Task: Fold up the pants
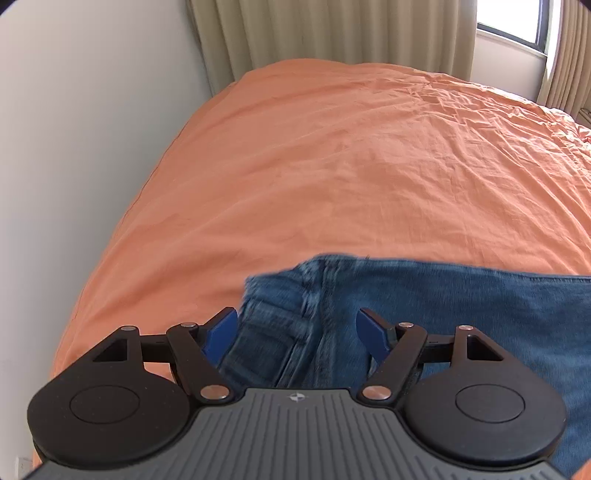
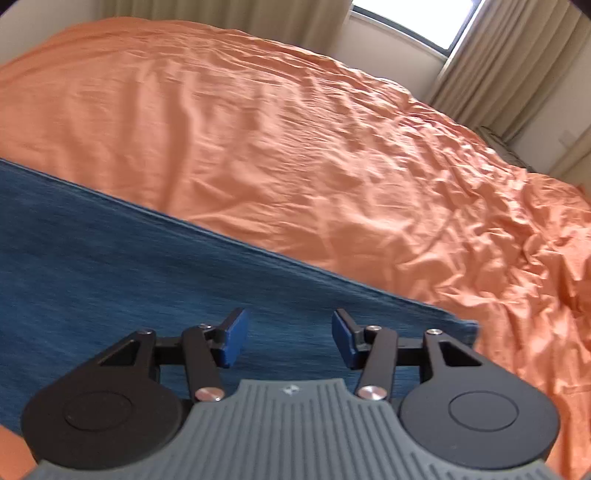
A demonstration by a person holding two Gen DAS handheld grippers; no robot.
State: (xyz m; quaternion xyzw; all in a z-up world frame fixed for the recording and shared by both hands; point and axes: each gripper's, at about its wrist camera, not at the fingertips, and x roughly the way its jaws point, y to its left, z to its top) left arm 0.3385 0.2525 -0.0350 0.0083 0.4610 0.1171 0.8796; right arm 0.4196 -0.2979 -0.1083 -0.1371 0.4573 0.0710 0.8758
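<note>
Jeans [image 1: 443, 317] lie flat; my left gripper [image 1: 297, 334] and right gripper [image 2: 290, 338] hover spread, so I'd pinch waistband [image 1: 273, 306] and hem [image 2: 458, 325] squarely.

The bed [image 1: 369, 166], under a rumpled orange cover, lies open beyond the pants [image 1: 461, 317] in both views, with wide bare room ahead of each hand-held gripper. On the left side a pale wall [image 1: 74, 147] runs tight against the bed's edge and closes that flank. Curtains [image 1: 314, 33] hang along the far end, and more curtains [image 2: 509, 74] with a window [image 2: 410, 18] close off the far right corner. The pants stretch flat across the near bed, low enough to pass over, their far edge [image 2: 221, 236] a straight line.
</note>
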